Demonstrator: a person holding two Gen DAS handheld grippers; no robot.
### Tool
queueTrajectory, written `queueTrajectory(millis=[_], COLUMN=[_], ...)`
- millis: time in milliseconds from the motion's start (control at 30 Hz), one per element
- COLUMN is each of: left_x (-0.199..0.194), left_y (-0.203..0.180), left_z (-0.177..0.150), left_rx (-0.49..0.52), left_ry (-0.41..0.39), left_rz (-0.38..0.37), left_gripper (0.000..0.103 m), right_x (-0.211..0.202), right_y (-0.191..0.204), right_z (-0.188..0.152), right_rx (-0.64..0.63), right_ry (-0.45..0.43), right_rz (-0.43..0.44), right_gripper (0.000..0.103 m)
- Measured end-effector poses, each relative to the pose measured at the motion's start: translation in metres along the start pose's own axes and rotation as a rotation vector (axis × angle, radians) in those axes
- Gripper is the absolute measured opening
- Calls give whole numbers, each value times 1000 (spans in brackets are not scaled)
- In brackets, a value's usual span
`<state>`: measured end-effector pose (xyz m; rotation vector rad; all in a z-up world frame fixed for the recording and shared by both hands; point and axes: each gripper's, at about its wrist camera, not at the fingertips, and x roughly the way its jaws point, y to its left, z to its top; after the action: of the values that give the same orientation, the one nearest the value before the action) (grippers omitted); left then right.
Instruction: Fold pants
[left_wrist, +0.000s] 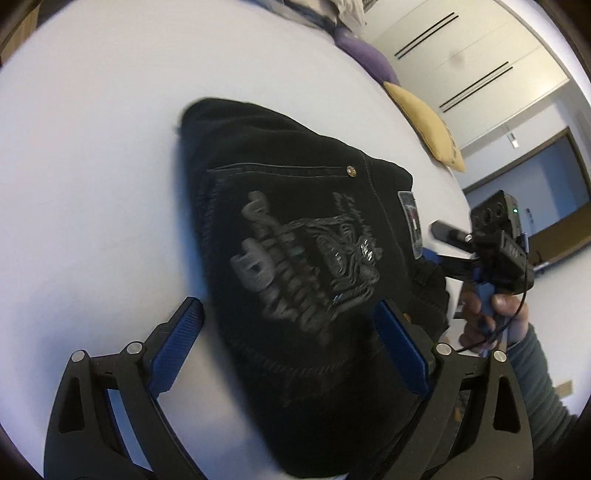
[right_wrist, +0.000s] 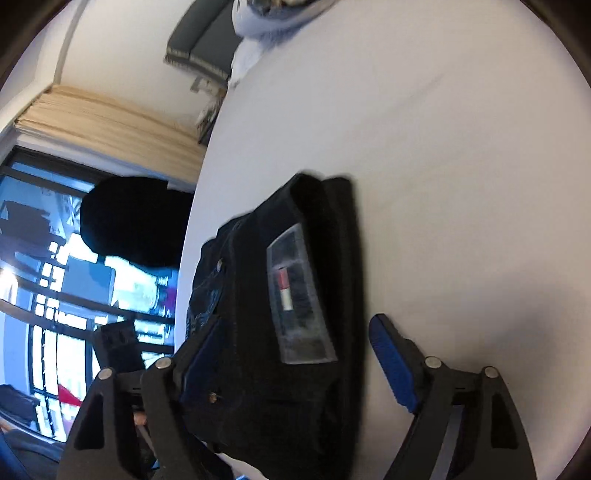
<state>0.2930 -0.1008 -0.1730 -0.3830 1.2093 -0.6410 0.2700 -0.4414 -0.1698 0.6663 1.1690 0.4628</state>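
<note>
- Centrally, the folded black denim pants (left_wrist: 295, 236) lay in a compact bundle on the pale, smooth white table surface (left_wrist: 92, 184), grey embroidered back pocket facing up.
- The left gripper (left_wrist: 288, 328) had its blue-padded jaws spread wide to either side of the bundle's near end; neither pad visibly pressed the cloth.
- The right gripper (right_wrist: 295, 354) likewise stood wide open, its right pad clear of the fabric, its left pad close against the bundle's edge.
- A rectangular grey waistband patch (right_wrist: 299, 291) with a red-and-white mark faced upward between the right gripper's jaws.
- A person's hand (left_wrist: 491, 321) gripped the right tool's handle beside the pants.
- A mustard-yellow cushion (left_wrist: 424, 125) and a purple cushion (left_wrist: 365, 55) rested at the table's far edge.
</note>
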Motion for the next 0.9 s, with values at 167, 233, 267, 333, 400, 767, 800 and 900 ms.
queueTrajectory(millis=[167, 233, 267, 333, 400, 767, 800, 900], left_x=[24, 26, 28, 25, 21, -45, -56, -80], left_y=[-10, -12, -12, -12, -7, -5, -2, 6], left_z=[19, 22, 22, 20, 20, 45, 52, 78], left_rx=[26, 11, 4, -5, -29, 12, 24, 70], left_ry=[88, 82, 77, 58, 45, -86, -110, -169], left_rz=[30, 41, 45, 58, 62, 78, 93, 155], left_gripper=[89, 73, 70, 53, 37, 27, 27, 27], right_x=[11, 11, 9, 8, 3, -21, -20, -4], right_y=[7, 11, 17, 27, 42, 130, 138, 155], right_z=[0, -3, -6, -9, -12, 13, 25, 54], right_rx=[-28, -43, -68, -102, -150, -352, -363, -394], right_ry=[26, 16, 4, -8, -26, -144, -161, -177], right_rz=[-93, -134, -161, -203, -245, -241, -218, -179], right_gripper=[60, 44, 38, 32, 25, 22, 22, 22])
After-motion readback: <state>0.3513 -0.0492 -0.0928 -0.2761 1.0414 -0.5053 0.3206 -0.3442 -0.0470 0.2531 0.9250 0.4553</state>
